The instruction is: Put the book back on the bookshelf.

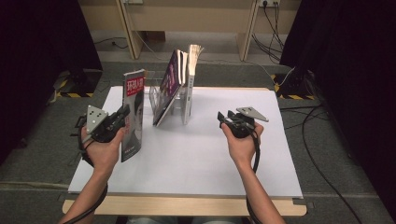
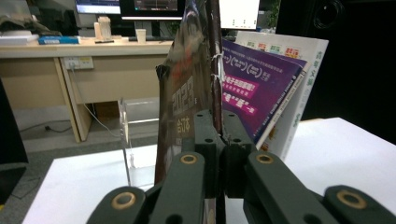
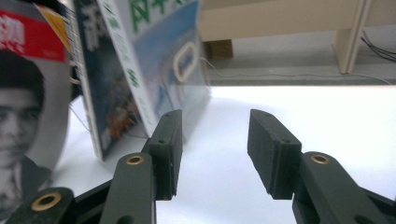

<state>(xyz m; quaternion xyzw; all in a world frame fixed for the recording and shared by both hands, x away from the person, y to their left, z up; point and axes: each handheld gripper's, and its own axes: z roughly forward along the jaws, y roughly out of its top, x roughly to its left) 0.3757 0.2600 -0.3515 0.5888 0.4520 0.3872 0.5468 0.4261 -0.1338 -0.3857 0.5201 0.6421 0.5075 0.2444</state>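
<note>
High view: left tongs clamp a magazine upright at nine o'clock on the white counter, just beside the clear rack of books. Right tongs, at three o'clock, gape wide, holding nothing.
</note>
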